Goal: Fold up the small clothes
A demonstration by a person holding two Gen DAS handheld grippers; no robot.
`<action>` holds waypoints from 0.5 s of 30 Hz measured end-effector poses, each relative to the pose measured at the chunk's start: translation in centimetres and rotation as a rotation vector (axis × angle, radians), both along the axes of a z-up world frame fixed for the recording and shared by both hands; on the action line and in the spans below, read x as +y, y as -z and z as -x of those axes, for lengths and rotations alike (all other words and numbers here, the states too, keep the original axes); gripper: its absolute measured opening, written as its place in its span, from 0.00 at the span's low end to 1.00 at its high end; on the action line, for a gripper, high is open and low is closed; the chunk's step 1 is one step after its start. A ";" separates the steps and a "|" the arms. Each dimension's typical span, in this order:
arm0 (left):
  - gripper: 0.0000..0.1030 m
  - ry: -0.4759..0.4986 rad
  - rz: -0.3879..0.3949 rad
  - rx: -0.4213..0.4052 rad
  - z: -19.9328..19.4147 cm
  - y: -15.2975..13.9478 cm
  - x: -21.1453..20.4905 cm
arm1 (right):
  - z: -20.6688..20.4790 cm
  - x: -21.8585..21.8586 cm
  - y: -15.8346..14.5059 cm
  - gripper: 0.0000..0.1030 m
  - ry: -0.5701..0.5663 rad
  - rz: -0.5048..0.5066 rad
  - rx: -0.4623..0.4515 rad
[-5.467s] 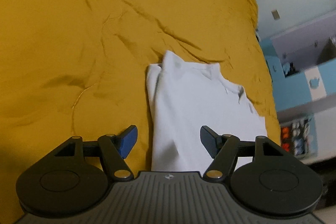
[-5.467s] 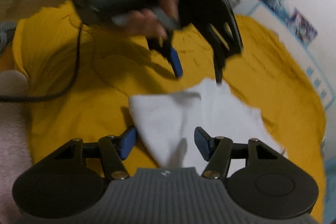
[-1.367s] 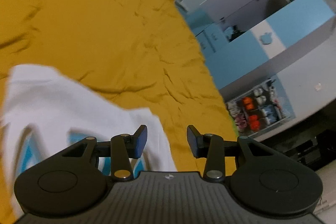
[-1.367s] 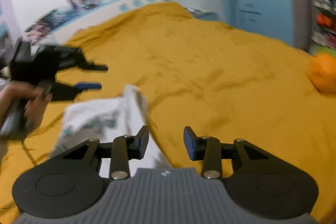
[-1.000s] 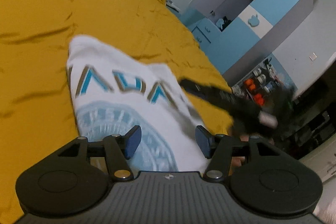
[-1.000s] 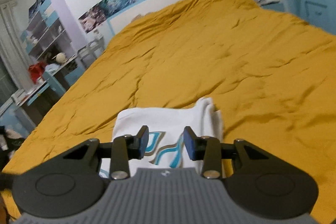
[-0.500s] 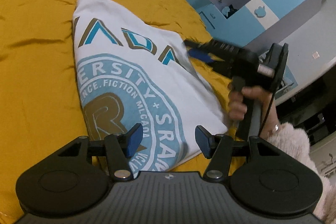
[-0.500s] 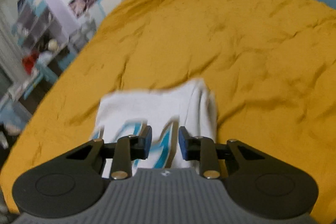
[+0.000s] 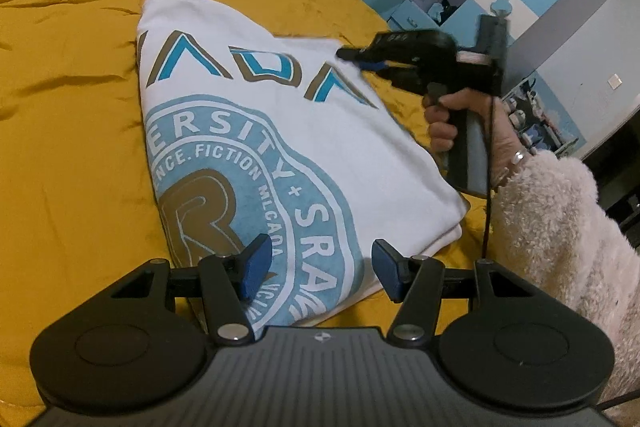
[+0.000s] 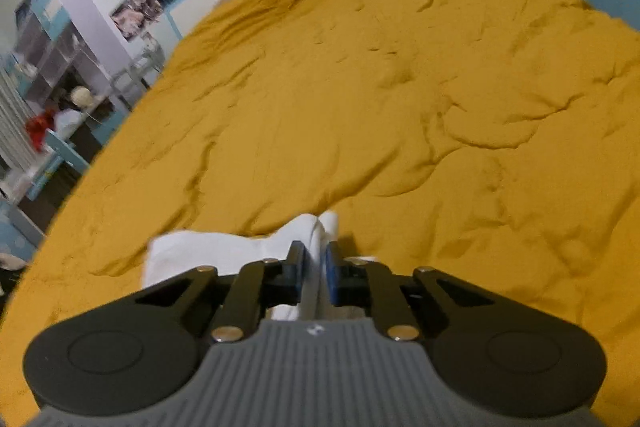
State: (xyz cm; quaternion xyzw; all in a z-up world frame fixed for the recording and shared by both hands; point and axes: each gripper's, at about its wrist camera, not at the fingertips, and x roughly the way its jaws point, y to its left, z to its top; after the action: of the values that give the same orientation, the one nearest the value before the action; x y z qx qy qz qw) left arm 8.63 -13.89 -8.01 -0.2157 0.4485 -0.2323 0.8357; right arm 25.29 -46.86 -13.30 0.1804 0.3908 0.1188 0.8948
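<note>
I had the white printed T-shirt (image 9: 256, 131), already partly folded, lying flat on the mustard bedspread (image 9: 72, 99) near the bed's edge. My right gripper (image 10: 316, 269) was closing on a bunched white edge of it, the cloth standing between the blue pads (image 10: 333, 277), which looked pressed onto it. My left gripper (image 9: 318, 269) hovered released over the near hem, its jaws wide with the print showing between them but nothing pinched. I judged this the start of the next fold. The left still needed to drop and clench the near edge, so both could lift and carry that side across together without dragging the layers beneath.
</note>
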 end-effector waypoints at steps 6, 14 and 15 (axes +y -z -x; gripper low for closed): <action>0.65 0.002 0.010 0.017 0.0 0.1 0.2 | 0.7 -2.9 1.7 0.13 0.046 -0.139 0.042; 0.65 0.040 0.075 0.018 -0.5 0.7 1.5 | 12.3 -4.3 -4.7 0.16 -0.150 -0.120 -0.080; 0.65 0.038 0.091 0.025 -0.6 0.9 1.8 | 13.7 -4.2 -4.7 0.16 -0.194 -0.112 -0.063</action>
State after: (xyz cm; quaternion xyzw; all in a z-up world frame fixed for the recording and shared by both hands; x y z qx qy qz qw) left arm 9.28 -12.14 -8.88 -0.2479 0.4520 -0.2658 0.8146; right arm 11.61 -51.06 -8.55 0.1875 0.3709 0.2321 0.8795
